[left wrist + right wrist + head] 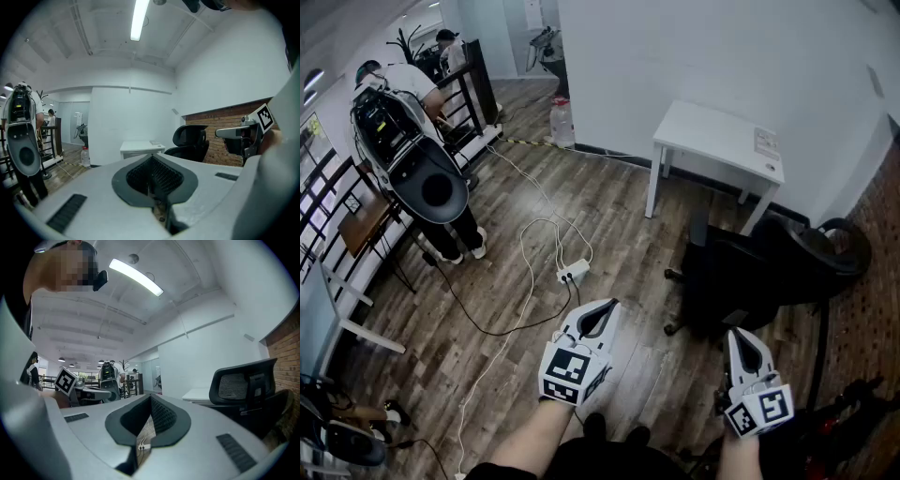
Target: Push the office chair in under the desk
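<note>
A black office chair [769, 272] stands on the wood floor, pulled out in front of the small white desk [722, 141] against the white wall. The chair's back [190, 138] also shows in the left gripper view, and its mesh back [243, 385] fills the right of the right gripper view. My left gripper [598, 317] is shut and holds nothing, low in the head view, left of the chair. My right gripper [742, 347] is also shut and empty, just in front of the chair, apart from it.
A white power strip [573, 272] and trailing cables [525, 281] lie on the floor left of the chair. A person with a backpack rig [412, 150] stands at the left by black railings. A water jug [562, 122] sits by the wall. Brick flooring [872, 281] runs along the right.
</note>
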{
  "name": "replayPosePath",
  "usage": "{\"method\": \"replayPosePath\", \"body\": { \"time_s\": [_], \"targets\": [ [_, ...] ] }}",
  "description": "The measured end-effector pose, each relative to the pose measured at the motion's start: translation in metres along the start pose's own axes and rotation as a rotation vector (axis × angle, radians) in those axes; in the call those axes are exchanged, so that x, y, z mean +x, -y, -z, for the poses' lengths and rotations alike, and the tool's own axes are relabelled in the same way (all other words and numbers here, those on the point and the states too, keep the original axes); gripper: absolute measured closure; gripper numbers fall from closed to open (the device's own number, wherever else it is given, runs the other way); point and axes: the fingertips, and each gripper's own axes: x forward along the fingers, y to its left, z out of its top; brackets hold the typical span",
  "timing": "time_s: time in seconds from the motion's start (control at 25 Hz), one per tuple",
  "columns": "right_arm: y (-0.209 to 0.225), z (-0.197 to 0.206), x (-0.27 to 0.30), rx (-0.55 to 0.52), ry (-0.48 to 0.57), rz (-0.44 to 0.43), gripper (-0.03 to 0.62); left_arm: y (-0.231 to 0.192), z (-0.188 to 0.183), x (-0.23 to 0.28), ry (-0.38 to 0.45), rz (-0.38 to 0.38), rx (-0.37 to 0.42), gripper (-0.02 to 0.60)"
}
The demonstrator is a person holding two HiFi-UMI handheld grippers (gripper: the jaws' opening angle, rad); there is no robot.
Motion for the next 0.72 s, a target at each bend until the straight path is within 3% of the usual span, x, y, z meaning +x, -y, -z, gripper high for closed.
{"method": "replayPosePath", "body": {
  "time_s": [0.48,0.72],
  "targets": [
    [0.0,0.003,0.014,0.011,0.004,-0.007,0.591,-0.006,0.0,0.005,-0.004,0.0,0.006,0.572],
    [0.005,0.008,0.0,0.04,0.008,-0.034,0.591,0.01,0.007,0.012,-0.01,0.012,0.005,0.572]
  ]
}}
